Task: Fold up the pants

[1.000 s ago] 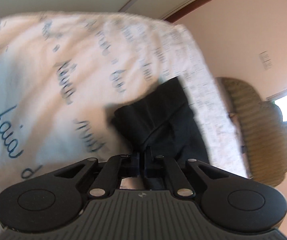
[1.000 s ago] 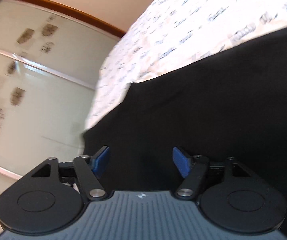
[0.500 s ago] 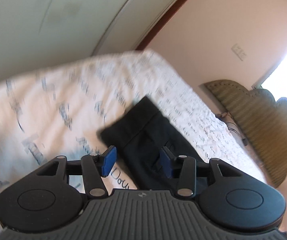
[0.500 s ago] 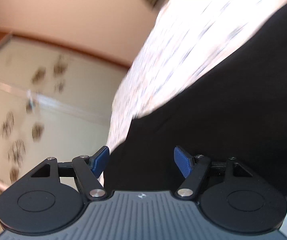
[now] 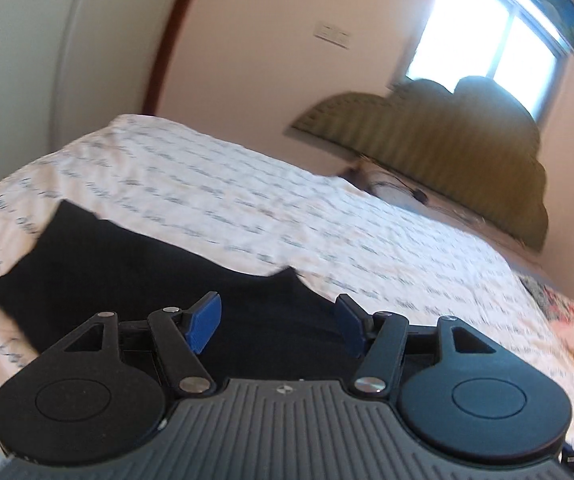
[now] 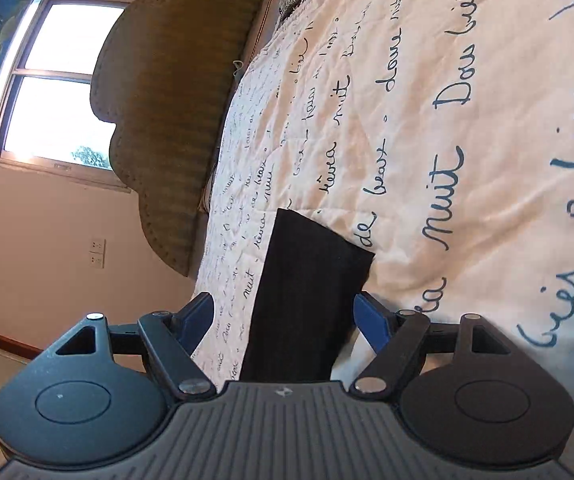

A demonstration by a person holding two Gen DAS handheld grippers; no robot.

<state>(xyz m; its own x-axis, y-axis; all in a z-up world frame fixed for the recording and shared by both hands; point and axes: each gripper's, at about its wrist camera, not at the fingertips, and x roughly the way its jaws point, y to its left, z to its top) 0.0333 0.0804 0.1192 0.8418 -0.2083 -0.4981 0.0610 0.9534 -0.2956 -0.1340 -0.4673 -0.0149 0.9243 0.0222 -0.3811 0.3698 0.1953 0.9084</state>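
Black pants [image 5: 135,280] below opening jaws, ungripped

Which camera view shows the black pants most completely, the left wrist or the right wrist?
The left wrist view: the black pants spread widely across the quilt, with a far edge and corners visible, though blurred. The right wrist view shows only one narrow folded end, sharper, running under the gripper body.

Left wrist: low over the bed [image 5: 327,216], looking along it toward the headboard [image 5: 447,152]. Right wrist: rolled sideways, equally close. Shared: headboard, window [image 6: 59,80], black pants [image 5: 127,272]
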